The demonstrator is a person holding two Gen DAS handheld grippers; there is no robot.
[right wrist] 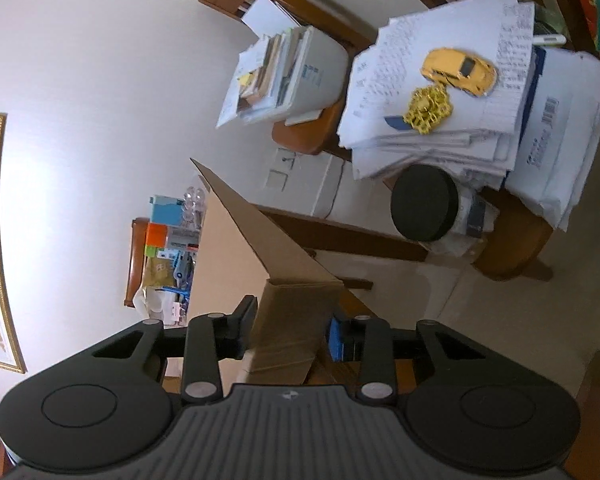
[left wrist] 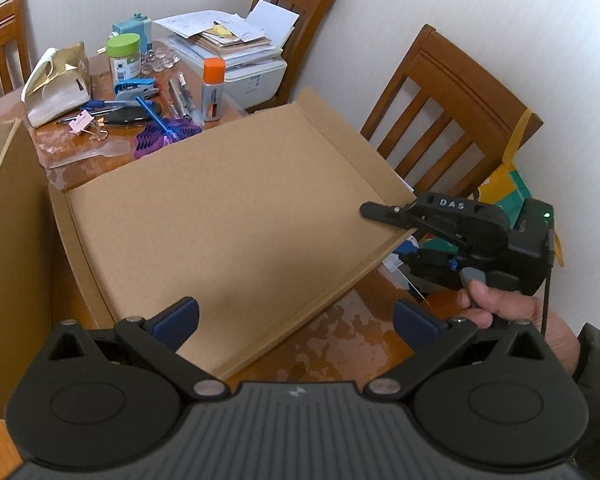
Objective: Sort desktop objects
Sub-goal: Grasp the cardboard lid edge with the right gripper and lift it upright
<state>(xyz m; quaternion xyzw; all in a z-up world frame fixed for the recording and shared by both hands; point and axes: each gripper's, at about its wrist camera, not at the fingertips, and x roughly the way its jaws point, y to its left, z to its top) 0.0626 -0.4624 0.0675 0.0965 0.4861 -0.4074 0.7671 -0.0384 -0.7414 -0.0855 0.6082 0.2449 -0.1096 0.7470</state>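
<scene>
Centre frame, the light, bendy cardboard tray (left wrist: 228, 200) sits tilted on the desk (left wrist: 340, 340), its right rim apparently pinched by the right tool (right wrist: 290, 338), best held at folded edges; left tool (left wrist: 296, 320) gapes empty.

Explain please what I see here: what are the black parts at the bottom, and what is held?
A camera sits on each hand-held gripper a person carries; the black parts are its two fingers. The left view looks over a wooden table: the left hand-held gripper is open and empty above a flat cardboard box. Behind lie pens, a stapler and a glue stick. A hand holds the right hand-held gripper at the box's edge. The right view is rotated; there the cardboard sits between its fingers, which appear to grip it.
</scene>
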